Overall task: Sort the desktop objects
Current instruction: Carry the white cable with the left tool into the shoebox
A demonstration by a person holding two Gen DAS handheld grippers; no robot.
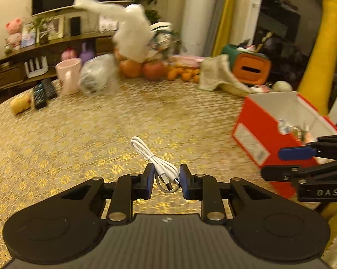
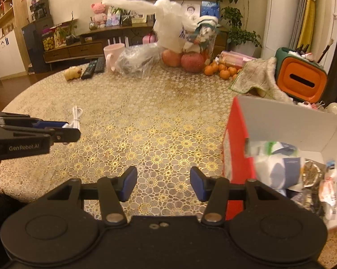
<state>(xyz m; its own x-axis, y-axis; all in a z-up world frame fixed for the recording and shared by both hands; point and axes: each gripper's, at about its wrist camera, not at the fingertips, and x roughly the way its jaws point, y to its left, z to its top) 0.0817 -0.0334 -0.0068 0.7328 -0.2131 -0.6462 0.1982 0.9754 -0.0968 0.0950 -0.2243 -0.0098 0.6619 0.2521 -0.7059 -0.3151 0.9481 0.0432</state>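
Note:
A coiled white USB cable (image 1: 156, 163) sits between my left gripper's (image 1: 167, 180) blue pads. The jaws are closed around its plug end and hold it; whether it is lifted off the table is unclear. The cable also shows in the right wrist view (image 2: 75, 117), beside the left gripper (image 2: 66, 129). My right gripper (image 2: 163, 185) is open and empty over the tablecloth, just left of the red box (image 2: 236, 148). The box (image 1: 258, 134) is open and holds several packets and papers (image 2: 302, 174). The right gripper also shows at the right edge of the left wrist view (image 1: 278, 161).
At the table's far side are a pink mug (image 2: 113, 55), two remotes (image 2: 93, 67), a small yellow toy (image 2: 73, 72), a clear plastic bag (image 2: 137, 60), fruit and white bags (image 2: 184, 60), a beige cloth (image 2: 256, 77) and an orange-green organiser (image 2: 301, 78).

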